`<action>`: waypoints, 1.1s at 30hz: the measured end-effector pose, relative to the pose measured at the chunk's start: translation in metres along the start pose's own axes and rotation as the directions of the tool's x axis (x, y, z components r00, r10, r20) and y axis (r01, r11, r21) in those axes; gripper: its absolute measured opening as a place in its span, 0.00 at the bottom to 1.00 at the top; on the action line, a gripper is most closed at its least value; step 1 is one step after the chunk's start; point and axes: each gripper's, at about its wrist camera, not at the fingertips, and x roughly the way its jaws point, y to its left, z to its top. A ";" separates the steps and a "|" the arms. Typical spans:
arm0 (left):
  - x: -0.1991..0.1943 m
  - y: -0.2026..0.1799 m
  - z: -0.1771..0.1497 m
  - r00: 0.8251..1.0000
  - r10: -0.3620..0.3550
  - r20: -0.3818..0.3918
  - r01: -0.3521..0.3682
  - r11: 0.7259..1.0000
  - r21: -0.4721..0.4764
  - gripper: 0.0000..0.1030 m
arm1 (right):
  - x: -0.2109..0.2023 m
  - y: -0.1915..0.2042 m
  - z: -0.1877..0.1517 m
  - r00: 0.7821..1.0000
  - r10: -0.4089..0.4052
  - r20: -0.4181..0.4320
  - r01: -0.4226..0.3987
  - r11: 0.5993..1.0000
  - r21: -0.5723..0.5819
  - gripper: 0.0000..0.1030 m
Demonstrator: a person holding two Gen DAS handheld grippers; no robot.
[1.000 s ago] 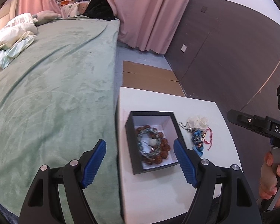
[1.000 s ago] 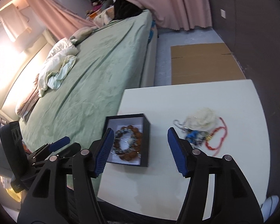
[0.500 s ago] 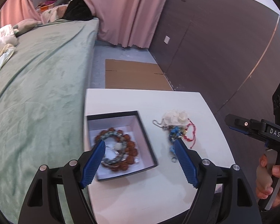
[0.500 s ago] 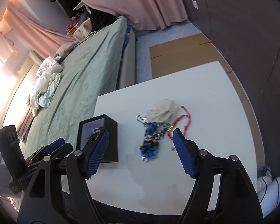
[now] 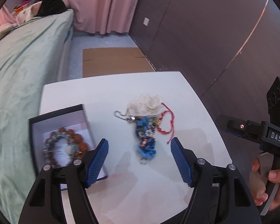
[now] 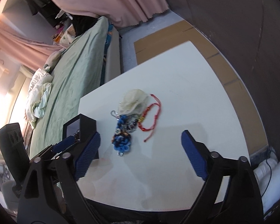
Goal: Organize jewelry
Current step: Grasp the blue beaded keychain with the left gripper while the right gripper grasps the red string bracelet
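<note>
On the white table (image 5: 177,97) we find the jewelry pile (image 5: 146,128) at centre, with the black box (image 5: 35,123) of beaded bracelets (image 5: 65,145) to its left. Our left gripper (image 5: 139,156), jaws just narrowing, and right gripper (image 6: 140,147), jaws just widening, stand apart, empty, near the pile.

A black jewelry box (image 5: 57,140) lies open at the table's left edge, beaded bracelets (image 5: 65,145) inside (blurred); mid-table lies a tangled jewelry pile (image 5: 146,128): blue beads, red cord, chain, cream pouch.
</note>
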 end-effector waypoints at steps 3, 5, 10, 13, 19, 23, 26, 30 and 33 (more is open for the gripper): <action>0.016 -0.009 0.004 1.000 0.000 -0.031 0.001 1.000 0.019 0.60 | 0.005 -0.014 0.000 1.000 -0.008 -0.021 0.009 0.999 0.045 0.93; 0.027 -0.013 0.005 0.999 0.005 -0.050 -0.004 1.000 0.029 0.57 | 0.008 -0.021 0.000 0.999 -0.010 -0.034 0.012 0.998 0.067 0.93; 0.057 -0.019 0.007 0.995 0.026 -0.097 -0.021 0.998 0.056 0.47 | 0.014 -0.028 -0.001 0.999 -0.011 -0.045 0.015 0.996 0.086 0.93; 0.076 -0.017 0.008 0.990 0.046 -0.132 -0.038 0.997 0.062 0.40 | 0.019 -0.026 0.001 0.999 -0.009 -0.051 0.013 0.996 0.087 0.93; 0.095 -0.009 0.010 0.983 0.054 -0.176 -0.046 0.998 0.049 0.12 | 0.033 -0.020 0.006 0.997 -0.032 -0.064 0.036 0.997 0.068 0.93; 0.085 -0.001 0.013 0.986 0.024 -0.162 -0.024 1.000 0.000 0.10 | 0.047 -0.014 0.009 0.995 -0.046 -0.085 0.050 0.998 0.047 0.92; 0.073 -0.001 0.016 0.990 0.013 -0.139 -0.013 1.000 -0.005 0.10 | 0.060 -0.011 0.012 0.991 -0.071 -0.111 0.074 0.997 0.026 0.73; 0.051 0.005 0.019 0.995 0.010 -0.103 -0.012 1.000 -0.023 0.10 | 0.078 -0.006 0.015 0.982 -0.110 -0.152 0.111 0.994 -0.007 0.53; 0.034 0.008 0.022 0.997 0.004 -0.076 -0.007 1.000 -0.030 0.10 | 0.088 -0.003 0.018 0.976 -0.144 -0.161 0.142 0.990 -0.025 0.43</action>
